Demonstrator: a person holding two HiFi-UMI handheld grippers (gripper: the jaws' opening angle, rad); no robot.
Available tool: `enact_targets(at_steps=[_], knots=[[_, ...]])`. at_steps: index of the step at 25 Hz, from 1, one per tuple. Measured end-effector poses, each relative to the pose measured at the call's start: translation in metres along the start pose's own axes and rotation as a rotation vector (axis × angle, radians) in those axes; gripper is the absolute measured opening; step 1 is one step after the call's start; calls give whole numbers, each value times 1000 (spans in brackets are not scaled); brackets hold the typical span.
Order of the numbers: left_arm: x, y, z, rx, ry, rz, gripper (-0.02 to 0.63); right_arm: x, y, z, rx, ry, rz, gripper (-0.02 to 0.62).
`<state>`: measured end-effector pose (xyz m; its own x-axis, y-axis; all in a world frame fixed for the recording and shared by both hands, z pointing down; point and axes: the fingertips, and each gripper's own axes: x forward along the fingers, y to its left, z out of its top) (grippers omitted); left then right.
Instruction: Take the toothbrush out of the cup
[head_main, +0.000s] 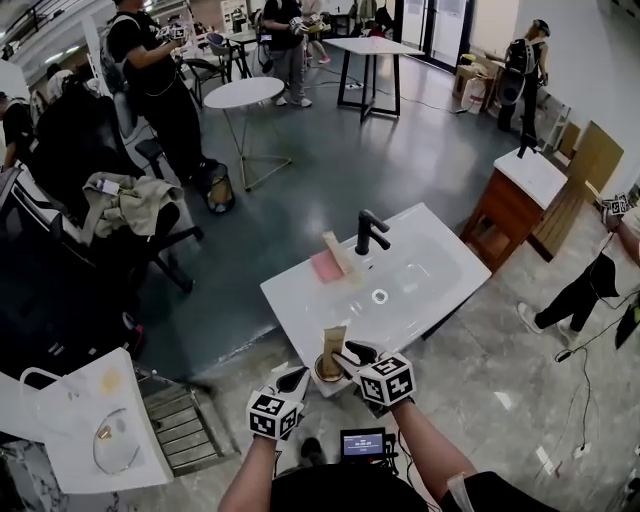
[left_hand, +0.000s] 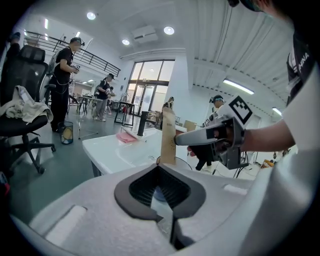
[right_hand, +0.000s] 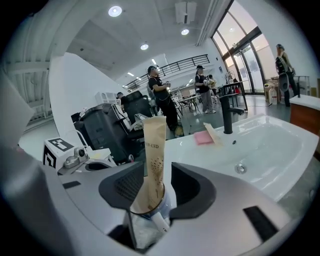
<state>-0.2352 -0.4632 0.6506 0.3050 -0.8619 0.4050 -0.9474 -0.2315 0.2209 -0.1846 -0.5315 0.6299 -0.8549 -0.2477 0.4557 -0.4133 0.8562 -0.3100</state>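
The toothbrush (right_hand: 152, 150), in its tall paper sleeve, stands almost upright in the cup (head_main: 328, 370) at the near edge of the white basin (head_main: 440, 270), and its long axis runs straight up out of the rim. My right gripper (right_hand: 152, 192) is the one placed for it. Its jaws are apart, one on each side of the sleeve just above the cup's rim, and have not closed on it. There is a little room on the right side, and on the left I cannot tell whether the pad touches the paper. My left gripper (left_hand: 162, 200) comes at the cup from the other side, with its jaws drawn nearly together. By the look of the clear strip between them, I judge they have the cup's near wall pinched. As I see it, the way out is upward along the sleeve. So the right jaws should close square across it and lift straight, with the left holding the cup down so it does not ride up or tip toward the basin.
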Motion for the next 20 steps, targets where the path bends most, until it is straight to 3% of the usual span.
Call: enact_targets(at_steps=[6, 20], knots=[[-3, 12, -11, -28, 21, 36, 11, 19, 2, -8, -6, 46, 42, 173], [-8, 10, -12, -31, 19, 41, 11, 16, 10, -11, -26, 43, 30, 43]])
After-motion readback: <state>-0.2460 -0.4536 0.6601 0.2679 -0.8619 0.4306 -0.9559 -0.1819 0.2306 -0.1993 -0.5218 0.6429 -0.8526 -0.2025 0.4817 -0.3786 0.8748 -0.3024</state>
